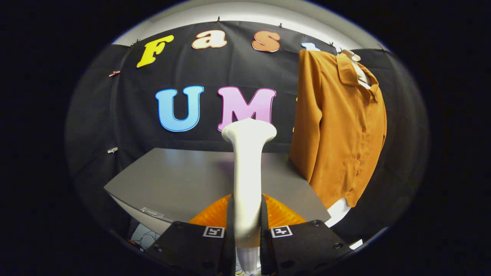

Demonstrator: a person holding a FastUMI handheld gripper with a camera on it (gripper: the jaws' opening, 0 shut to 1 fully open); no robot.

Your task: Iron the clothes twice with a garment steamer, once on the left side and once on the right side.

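Tongs [247, 234] clamped on handle of white garment steamer [247, 168], both fingers [229, 226] pressed against its sides. Steamer upright between the fingers, handle rising straight ahead, flared head at top, wider than the shaft. Head facing away, toward booth wall; nozzle face not visible. Ribbed lower end of handle seen below the grip point, between the finger bases. Grey table [180, 180] beyond the fingers, flat top, near edge rounded and pale. Small clear item [151, 212] lying at the table's near edge, left of the fingers; kind cannot be told. Orange-brown button-front shirt [341, 126] hanging to the right of the steamer, well apart from its head, collar up, placket with row of buttons facing forward, one sleeve hanging down along its left side. Shirt hem reaching down past the table's right corner. Pale hanger or form [355, 57] showing at the collar. White rounded surface [339, 211] visible under the hem. Steamer head not touching the shirt.
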